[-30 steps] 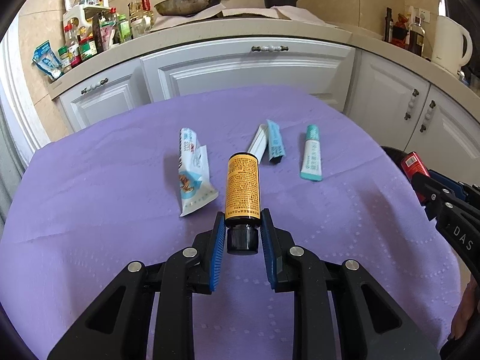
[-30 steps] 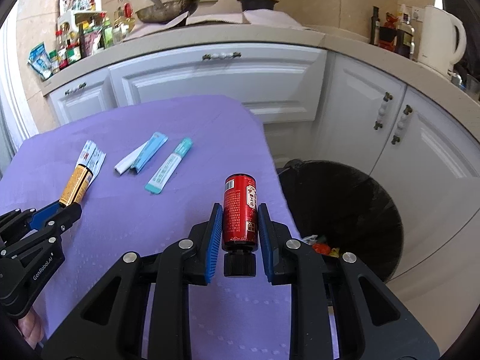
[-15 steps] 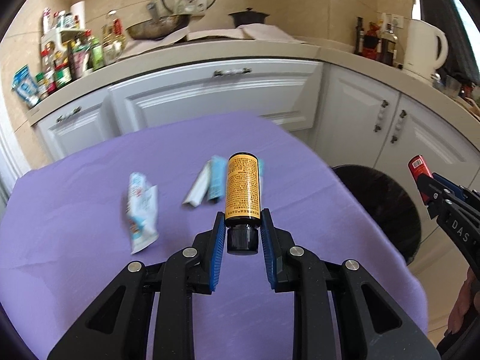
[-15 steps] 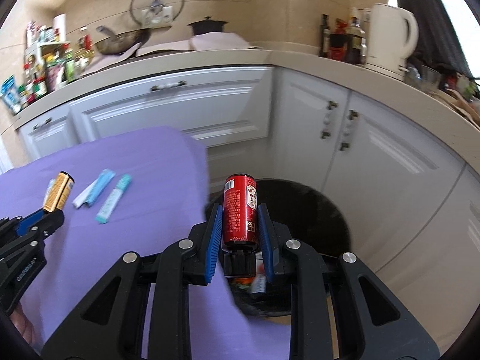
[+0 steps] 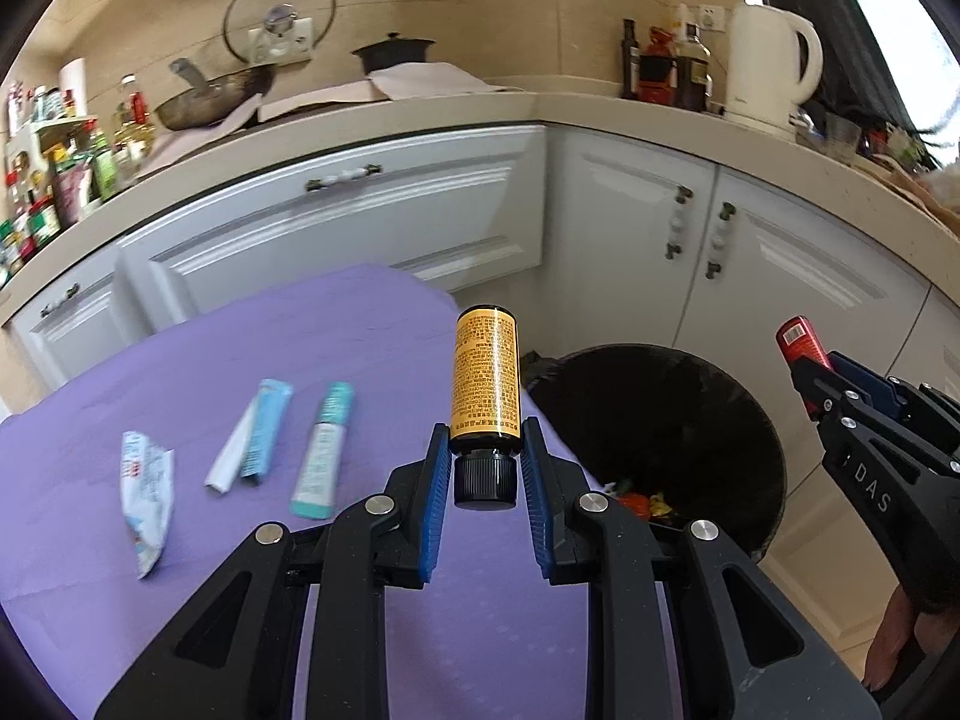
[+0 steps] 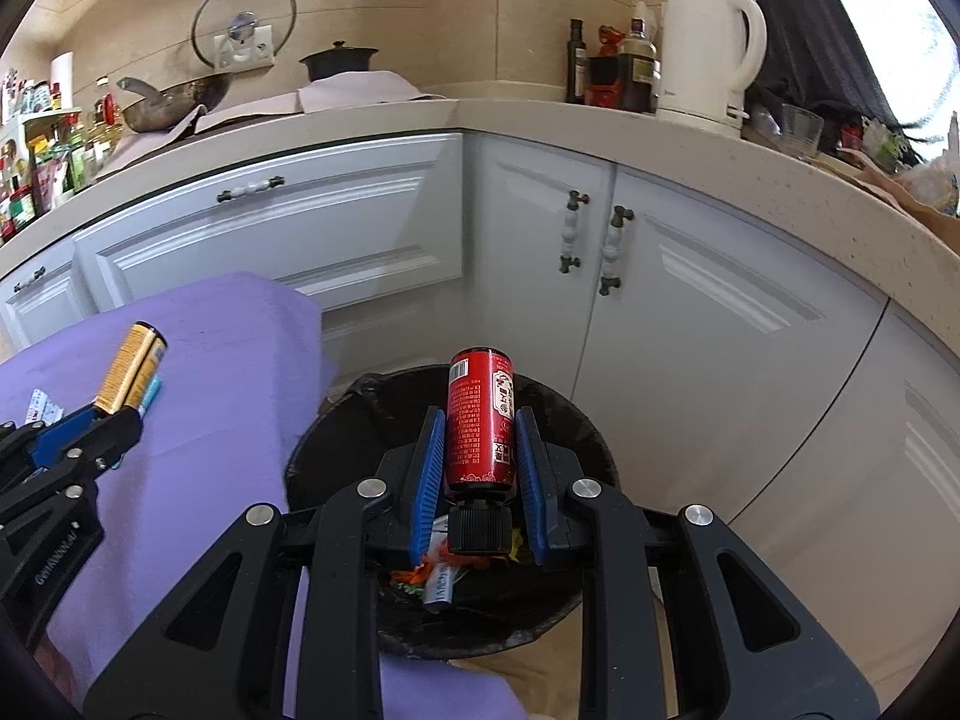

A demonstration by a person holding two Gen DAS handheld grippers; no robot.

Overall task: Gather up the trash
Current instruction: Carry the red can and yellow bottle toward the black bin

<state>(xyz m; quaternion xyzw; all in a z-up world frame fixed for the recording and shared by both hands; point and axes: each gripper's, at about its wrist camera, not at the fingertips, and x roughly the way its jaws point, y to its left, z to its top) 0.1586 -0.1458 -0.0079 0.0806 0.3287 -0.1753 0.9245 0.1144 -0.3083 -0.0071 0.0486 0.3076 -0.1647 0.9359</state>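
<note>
My left gripper (image 5: 486, 450) is shut on an orange bottle (image 5: 485, 375) with a black cap, held above the right edge of the purple table (image 5: 180, 372). My right gripper (image 6: 480, 444) is shut on a red bottle (image 6: 480, 417) and holds it over the black trash bin (image 6: 576, 420), which has some trash at its bottom. The bin also shows in the left wrist view (image 5: 666, 414), right of the table. A teal tube (image 5: 321, 450), a blue-and-white wrapper (image 5: 255, 435) and a crumpled white packet (image 5: 147, 501) lie on the table.
White cabinets (image 6: 360, 228) and a counter with a kettle (image 6: 708, 54), bottles and a pan stand behind the bin. The right gripper with the red bottle shows at the right edge of the left wrist view (image 5: 810, 360).
Both grippers have swung right with their bottles. The right gripper went from over the table to over the bin. The left gripper went from the table's middle to its right edge.
</note>
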